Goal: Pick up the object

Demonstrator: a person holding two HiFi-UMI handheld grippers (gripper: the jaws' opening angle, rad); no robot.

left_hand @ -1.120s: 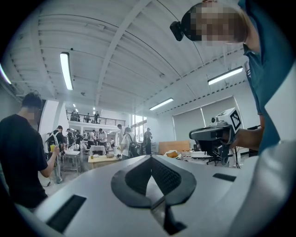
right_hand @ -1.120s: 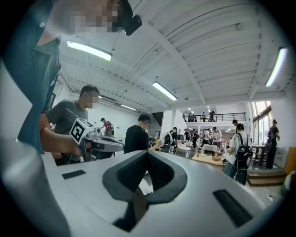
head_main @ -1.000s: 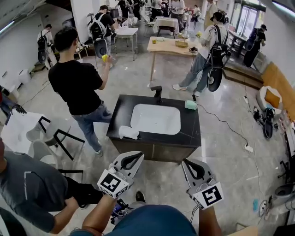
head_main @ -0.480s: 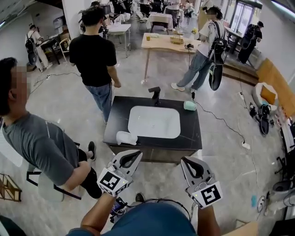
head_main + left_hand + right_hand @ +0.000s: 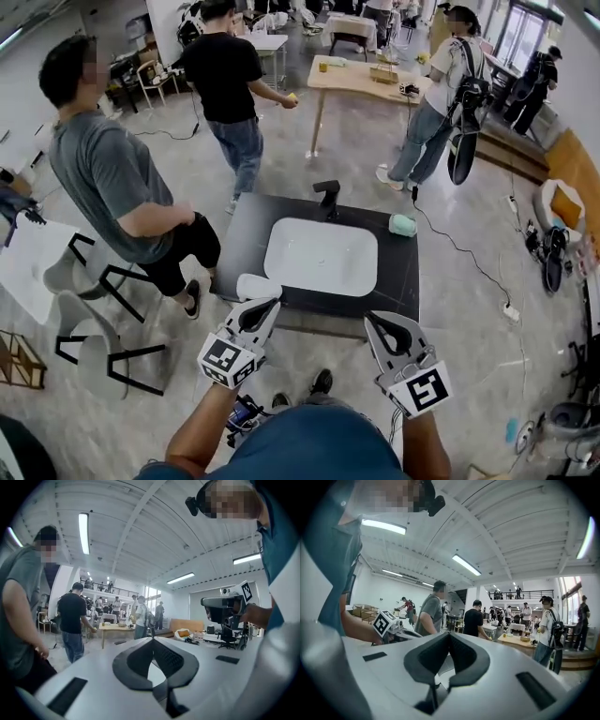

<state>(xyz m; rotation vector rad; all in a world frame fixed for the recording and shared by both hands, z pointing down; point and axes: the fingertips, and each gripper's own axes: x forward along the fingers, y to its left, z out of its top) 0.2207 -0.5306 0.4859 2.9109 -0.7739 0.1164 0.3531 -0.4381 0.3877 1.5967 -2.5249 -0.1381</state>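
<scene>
White roll (image 5: 258,286) is seen lying on the black bench's (image 5: 248,234) front-left corner, just beyond the left hand-held gripper (image 5: 270,304), whose jaws are pressed together, empty; the right hand-held gripper (image 5: 371,321) is closed too. Jaws must be opened before the roll is straddled.
</scene>
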